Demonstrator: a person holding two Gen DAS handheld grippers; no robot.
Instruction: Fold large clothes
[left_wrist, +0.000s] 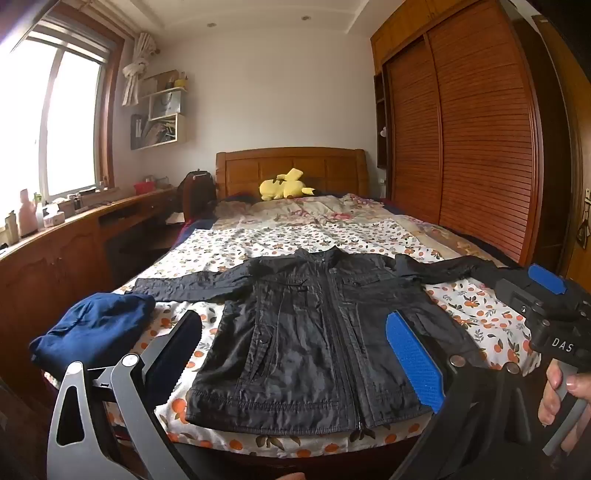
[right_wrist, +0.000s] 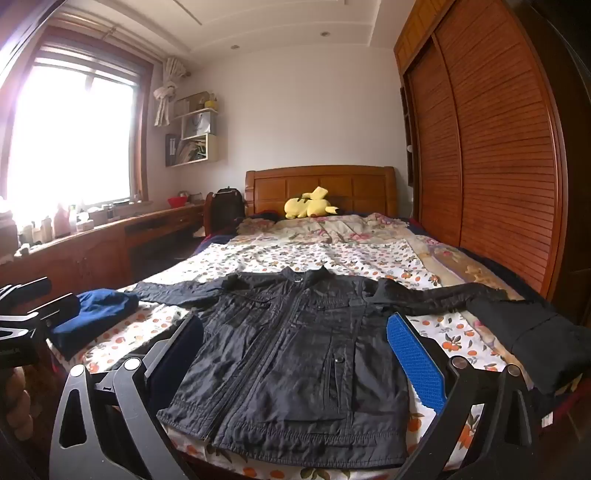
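A black zip jacket (left_wrist: 310, 332) lies flat, front up, on the bed with both sleeves spread out; it also shows in the right wrist view (right_wrist: 295, 369). My left gripper (left_wrist: 295, 339) is open and empty, held above the jacket's hem at the foot of the bed. My right gripper (right_wrist: 295, 347) is open and empty, also above the hem. The right gripper shows in the left wrist view (left_wrist: 532, 295) at the right, near the jacket's right sleeve. The left gripper's body shows at the left edge of the right wrist view (right_wrist: 33, 306).
A folded blue garment (left_wrist: 92, 328) lies left of the jacket on the floral bedspread (left_wrist: 229, 243). A black garment (right_wrist: 535, 339) lies at the bed's right edge. A yellow plush (left_wrist: 284, 184) sits by the headboard. A wardrobe (left_wrist: 461, 129) stands right, a desk (left_wrist: 55, 251) left.
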